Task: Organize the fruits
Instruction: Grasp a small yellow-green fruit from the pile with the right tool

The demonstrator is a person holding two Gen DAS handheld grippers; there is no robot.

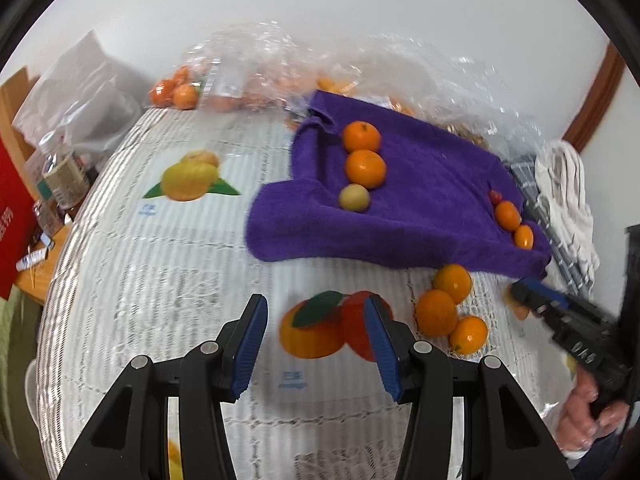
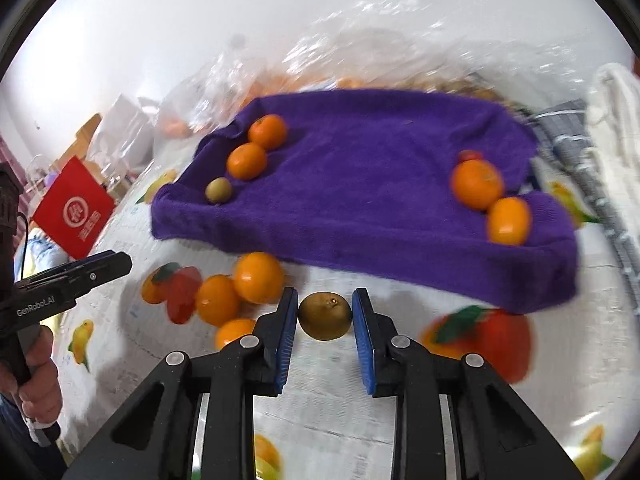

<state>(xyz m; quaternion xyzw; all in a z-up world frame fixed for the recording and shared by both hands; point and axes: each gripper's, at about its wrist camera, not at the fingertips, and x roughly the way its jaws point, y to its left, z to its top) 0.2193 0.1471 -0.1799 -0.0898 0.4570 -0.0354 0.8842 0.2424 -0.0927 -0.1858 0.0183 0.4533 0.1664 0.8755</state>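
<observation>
1. My right gripper [image 2: 325, 316] is clamped on a brownish-green fruit [image 2: 325, 317] just above the fruit-printed tablecloth [image 2: 328, 408], both blue pads touching its sides; only the right wrist view shows this grasp

2. My left gripper [image 1: 316, 312] hangs released over a printed orange picture on the cloth, nothing between its blue pads; the left view alone shows that gap head-on

3. A purple towel [image 1: 420, 208] lies across the far side of the table. On its left edge two oranges [image 1: 365, 168] and a small yellow-green fruit [image 1: 354, 197] sit in a row; on its right edge a small red fruit [image 1: 496, 197] sits with two more oranges [image 1: 508, 215]

4. Three loose oranges [image 1: 436, 312] cluster on the tablecloth just in front of the towel, near my right gripper

5. From the left view my right gripper appears only as a black-and-blue body at the frame's edge, its catch not clear from there, with my hand [image 1: 588, 412] below it

6. From the right view my left gripper shows side-on with my other hand on its handle, and a red bag [image 2: 74, 208] stands behind it

7. Crinkled clear plastic bags [image 1: 280, 64] holding more oranges line the wall; a bottle [image 1: 60, 168] shows only in the left view
</observation>
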